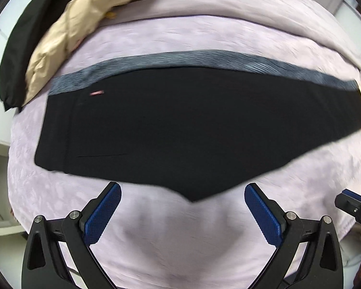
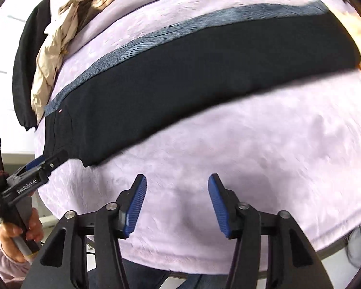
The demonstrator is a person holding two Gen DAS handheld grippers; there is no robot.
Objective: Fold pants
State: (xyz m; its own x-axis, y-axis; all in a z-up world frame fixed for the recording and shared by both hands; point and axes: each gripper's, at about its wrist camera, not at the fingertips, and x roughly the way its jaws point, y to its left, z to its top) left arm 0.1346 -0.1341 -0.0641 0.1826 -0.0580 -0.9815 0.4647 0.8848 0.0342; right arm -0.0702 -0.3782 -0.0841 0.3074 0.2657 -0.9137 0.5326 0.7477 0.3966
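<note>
1. My left gripper [image 1: 183, 192] and right gripper [image 2: 177, 184] hang with jaws apart, empty, clear of the cloth.
2. The pants [image 1: 180, 125] lie flat, folded lengthwise on the lilac cover [image 2: 252, 144], ready for the next fold.
3. Spare clothes [image 1: 67, 38] wait behind.

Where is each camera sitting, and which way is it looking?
Left wrist: sits on the left gripper, looks down at the pants on the purple cover; its open fingers and the right gripper's tip show.
Right wrist: sits on the right gripper, looks down past its open fingers; the left gripper and a hand show.
Both share the pants, the cover and the beige cloth.
</note>
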